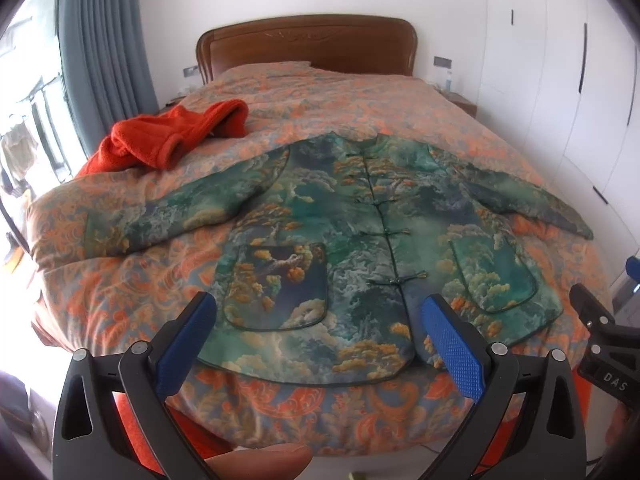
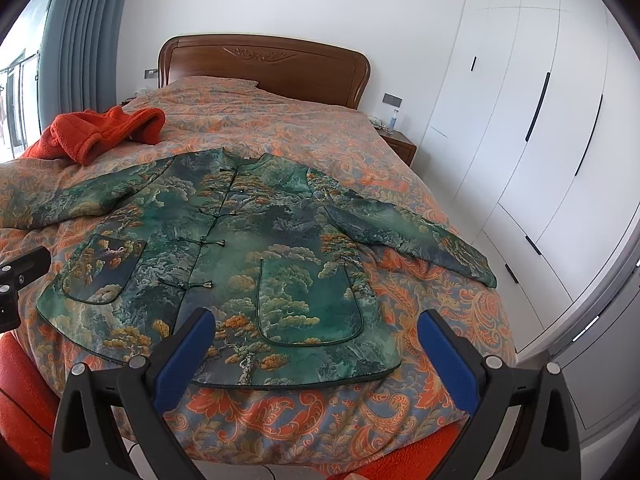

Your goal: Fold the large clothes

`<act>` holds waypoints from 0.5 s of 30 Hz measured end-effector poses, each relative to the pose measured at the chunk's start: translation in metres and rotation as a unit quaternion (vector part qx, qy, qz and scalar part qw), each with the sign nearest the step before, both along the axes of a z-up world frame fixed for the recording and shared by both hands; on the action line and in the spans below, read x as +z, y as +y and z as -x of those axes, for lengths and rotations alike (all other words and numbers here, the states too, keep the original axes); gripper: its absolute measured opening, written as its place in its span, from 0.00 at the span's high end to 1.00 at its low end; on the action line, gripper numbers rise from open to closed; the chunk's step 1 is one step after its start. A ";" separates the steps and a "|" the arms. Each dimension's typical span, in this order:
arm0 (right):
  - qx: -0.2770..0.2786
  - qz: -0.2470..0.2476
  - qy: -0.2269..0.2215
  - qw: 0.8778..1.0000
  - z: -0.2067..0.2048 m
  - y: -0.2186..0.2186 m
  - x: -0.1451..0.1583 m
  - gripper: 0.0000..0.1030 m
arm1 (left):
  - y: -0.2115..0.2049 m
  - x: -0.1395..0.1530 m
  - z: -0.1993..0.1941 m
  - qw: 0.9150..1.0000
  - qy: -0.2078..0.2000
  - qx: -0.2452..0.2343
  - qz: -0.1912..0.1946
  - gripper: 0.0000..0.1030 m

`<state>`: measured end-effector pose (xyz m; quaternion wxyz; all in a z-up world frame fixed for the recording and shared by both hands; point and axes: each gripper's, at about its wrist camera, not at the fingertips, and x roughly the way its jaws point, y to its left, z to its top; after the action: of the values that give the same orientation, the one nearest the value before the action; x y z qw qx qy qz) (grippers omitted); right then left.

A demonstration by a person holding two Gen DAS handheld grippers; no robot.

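Holding both tools above the foot of the bed, you have the green landscape-print padded jacket (image 1: 320,216) spread flat before you on the orange and grey paisley quilt (image 1: 132,280). It lies front up, knot buttons fastened down the middle, collar toward the carved wooden headboard (image 1: 308,46), hem nearest you and both sleeves stretched out sideways. That flat, symmetrical layout looks deliberate: it gives you clear edges to fold along.

Your left gripper (image 1: 320,332) hangs with its blue-padded jaws spread wide and nothing between them, framing the hem left of the button line. Your right gripper (image 2: 316,352) is equally wide and empty, aimed at the hem below the patch pocket (image 2: 308,304) on that side. Neither touches the cloth. Each tilts down toward the bed, which suits a pinch on the fabric.

No fold looks begun, so the task seems to be at its start. A sleeve or a side edge is probably the first thing to take.

A crumpled orange fleece garment (image 1: 168,136) sits well apart near the quilt's far left, out of your way.
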<state>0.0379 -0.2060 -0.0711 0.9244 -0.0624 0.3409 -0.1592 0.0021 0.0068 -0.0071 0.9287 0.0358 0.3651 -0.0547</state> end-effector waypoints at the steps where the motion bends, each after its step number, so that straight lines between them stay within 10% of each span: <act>1: -0.001 0.000 0.001 1.000 0.000 0.001 -0.002 0.00 | 0.000 0.001 0.000 1.000 0.001 0.001 0.001 0.00; 15: -0.003 -0.001 0.003 1.000 0.000 0.003 -0.003 0.00 | 0.003 0.000 0.001 1.000 -0.004 -0.001 0.025 0.00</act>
<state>0.0383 -0.2031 -0.0743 0.9229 -0.0611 0.3441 -0.1614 0.0014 0.0095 -0.0067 0.9305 0.0132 0.3602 -0.0648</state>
